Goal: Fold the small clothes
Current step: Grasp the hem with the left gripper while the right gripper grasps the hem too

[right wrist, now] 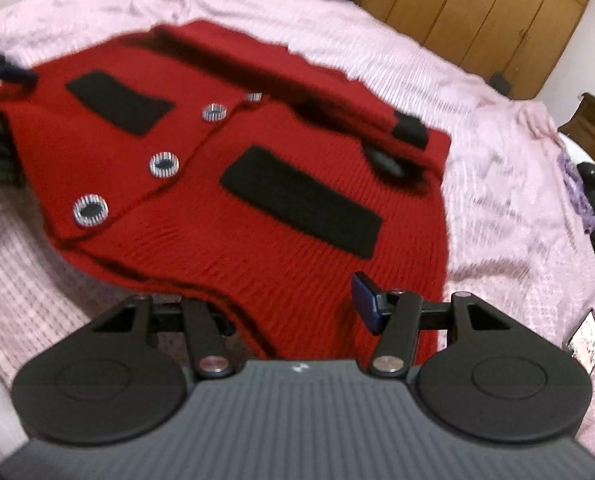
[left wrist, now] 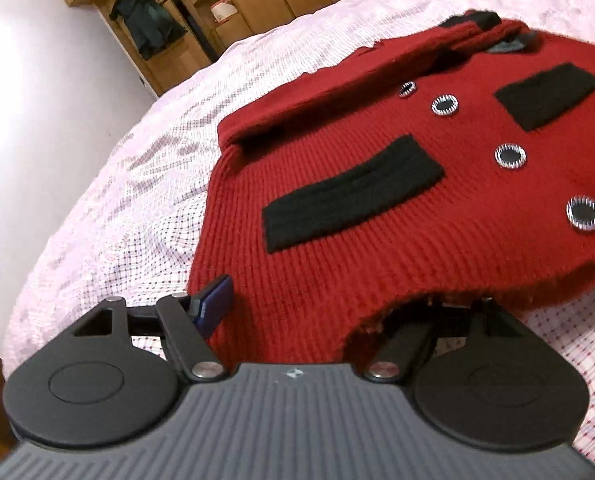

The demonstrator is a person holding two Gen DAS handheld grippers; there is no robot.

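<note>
While the red cardigan lies on the bed, its hem sits between both tongs, grip unclear.

Pink checked bedsheet; wooden wardrobes; white wall.

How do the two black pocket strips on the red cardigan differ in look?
In the left wrist view, the near strip looks longer and narrower; the far strip looks shorter and broader. The near strip lies left of the buttons; the far strip lies right of them. Both are black, slanted patches lying flat on the cardigan.
</note>
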